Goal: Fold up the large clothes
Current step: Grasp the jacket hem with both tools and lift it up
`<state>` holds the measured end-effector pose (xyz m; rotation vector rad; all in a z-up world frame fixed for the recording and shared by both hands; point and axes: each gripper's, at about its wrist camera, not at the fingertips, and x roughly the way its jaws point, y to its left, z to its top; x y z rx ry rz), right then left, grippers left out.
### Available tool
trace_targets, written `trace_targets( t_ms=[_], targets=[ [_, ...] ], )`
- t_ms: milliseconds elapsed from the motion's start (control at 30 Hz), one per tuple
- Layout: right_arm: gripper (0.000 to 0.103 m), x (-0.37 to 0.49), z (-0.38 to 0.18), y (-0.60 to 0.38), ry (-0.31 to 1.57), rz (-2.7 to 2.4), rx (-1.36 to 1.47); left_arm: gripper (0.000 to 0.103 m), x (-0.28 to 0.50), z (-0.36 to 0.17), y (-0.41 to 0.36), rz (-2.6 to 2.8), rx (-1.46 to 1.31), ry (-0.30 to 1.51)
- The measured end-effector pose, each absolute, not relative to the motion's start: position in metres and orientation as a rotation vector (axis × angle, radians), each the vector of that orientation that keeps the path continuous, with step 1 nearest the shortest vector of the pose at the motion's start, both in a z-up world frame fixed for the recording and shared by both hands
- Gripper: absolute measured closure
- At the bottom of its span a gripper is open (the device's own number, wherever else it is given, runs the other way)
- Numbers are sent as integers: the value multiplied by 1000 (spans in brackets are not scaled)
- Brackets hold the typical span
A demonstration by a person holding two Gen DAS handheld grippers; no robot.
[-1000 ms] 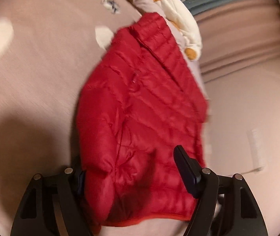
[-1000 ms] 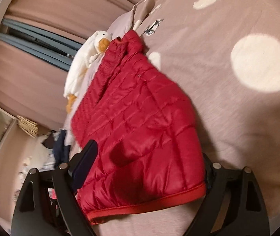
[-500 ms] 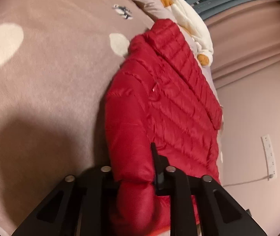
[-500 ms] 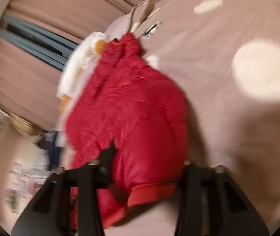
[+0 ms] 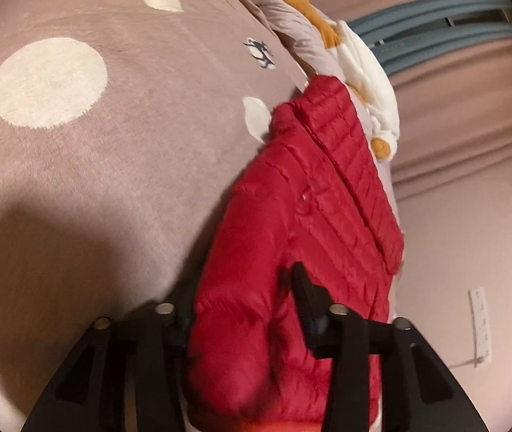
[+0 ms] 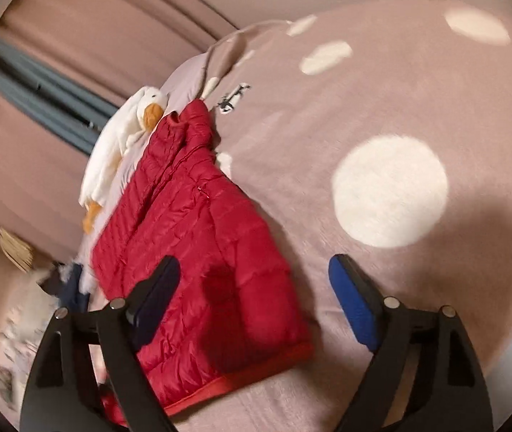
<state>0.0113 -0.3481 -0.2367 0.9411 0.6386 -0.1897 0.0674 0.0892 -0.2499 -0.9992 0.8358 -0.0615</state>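
Note:
A red quilted puffer jacket (image 5: 313, 223) lies folded lengthwise on a pink bedspread with white dots (image 5: 76, 151). In the left wrist view my left gripper (image 5: 245, 309) is shut on the jacket's near hem corner, the padding bunched between its black fingers. In the right wrist view the jacket (image 6: 198, 252) lies flat with its orange hem nearest me. My right gripper (image 6: 256, 298) is open and empty just above the hem; its left pad is over the jacket, its blue right pad (image 6: 353, 306) over the bare bedspread (image 6: 417, 115).
A white plush duck (image 6: 119, 144) with orange beak and feet lies beyond the jacket's collar, also in the left wrist view (image 5: 363, 82). Pink curtains (image 5: 471, 108) and a wall socket strip (image 5: 480, 327) are past the bed's edge. Dark clothes (image 6: 72, 284) lie at the bedside.
My right gripper has opened, let go of the hem and pulled back; the jacket's near end has dropped flat. My left gripper stays shut on its corner and has shifted slightly.

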Motion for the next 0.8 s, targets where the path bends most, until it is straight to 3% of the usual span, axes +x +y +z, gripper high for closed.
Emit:
trace_targets(
  t_ms=[67, 133, 367, 400, 467, 533, 600, 800],
  targets=[
    [18, 8, -236, -345, 630, -200, 964, 41, 63, -247, 79, -71, -994, 846],
    [16, 10, -235, -334, 640, -188, 974, 34, 61, -245, 67, -99, -995, 855],
    [16, 29, -239, -290, 691, -47, 1048, 34, 73, -250, 29, -254, -1050, 944],
    [17, 31, -242, -289, 694, -14, 1081, 36, 76, -250, 29, -238, -1040, 920],
    [24, 34, -246, -289, 690, 22, 1134, 60, 83, -253, 30, -200, -999, 900],
    [33, 38, -249, -291, 694, 18, 1135, 72, 88, -257, 34, -178, -976, 904],
    [41, 43, -255, -294, 685, 15, 1141, 76, 89, -257, 36, -168, -968, 890],
    [42, 55, -262, -293, 611, 116, 1215, 78, 92, -257, 28, -130, -890, 852]
  ],
)
